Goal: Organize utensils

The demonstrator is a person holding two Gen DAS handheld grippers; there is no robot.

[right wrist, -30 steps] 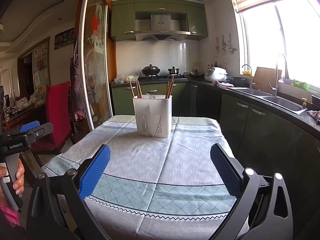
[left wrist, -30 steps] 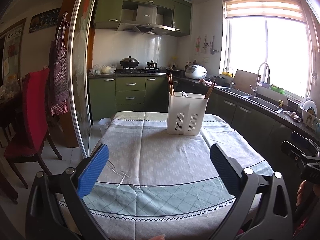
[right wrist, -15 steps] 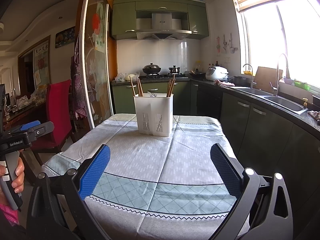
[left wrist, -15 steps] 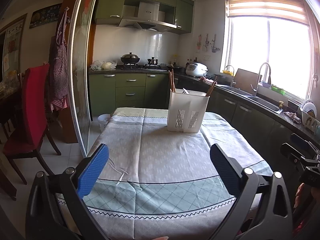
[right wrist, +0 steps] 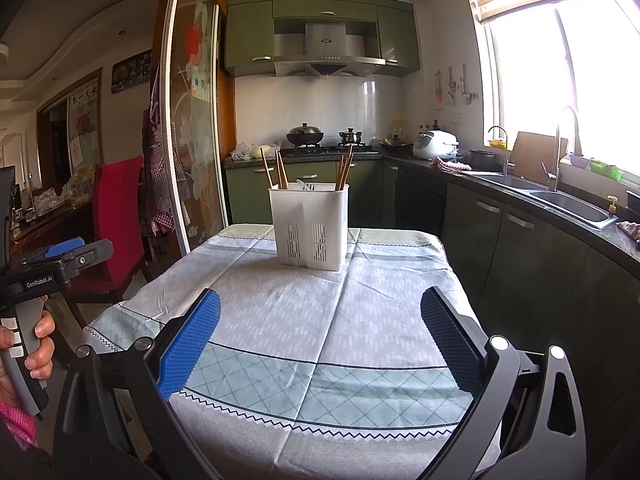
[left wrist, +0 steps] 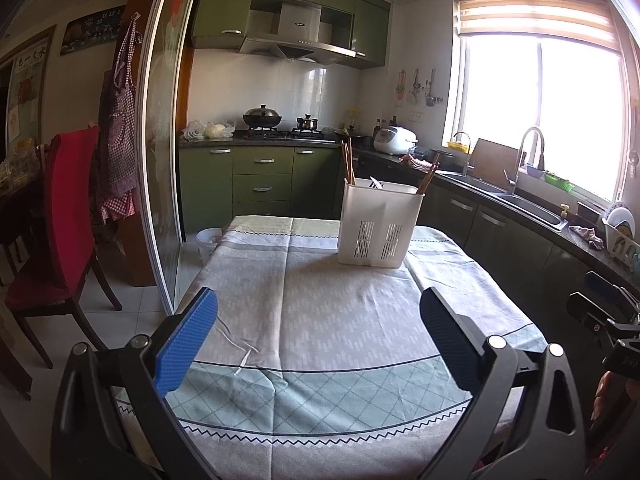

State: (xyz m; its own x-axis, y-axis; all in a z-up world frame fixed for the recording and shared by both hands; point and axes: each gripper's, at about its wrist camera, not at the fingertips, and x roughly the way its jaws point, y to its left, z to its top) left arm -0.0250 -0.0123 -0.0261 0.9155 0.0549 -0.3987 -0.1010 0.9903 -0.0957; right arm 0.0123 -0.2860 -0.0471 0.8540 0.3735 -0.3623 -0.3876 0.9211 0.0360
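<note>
Left wrist view: left gripper (left wrist: 318, 322) level above the table's (left wrist: 320, 360) near edge, jaws wide, empty. 1 white utensil holder (left wrist: 378, 224) stands at the far end — chopsticks (left wrist: 349, 161) inside.

Right wrist view: right gripper (right wrist: 320, 322) likewise — jaws wide, empty.

A white plastic utensil holder (left wrist: 379, 224) with slotted vents low on its front is seen standing upright at the far end of the bench (left wrist: 320, 320), which is covered with a patterned cloth. Brown wooden chopsticks (right wrist: 280, 170) are held leaning in its left and right compartments, and a pale utensil (right wrist: 306, 185) is seen in the middle.
</note>
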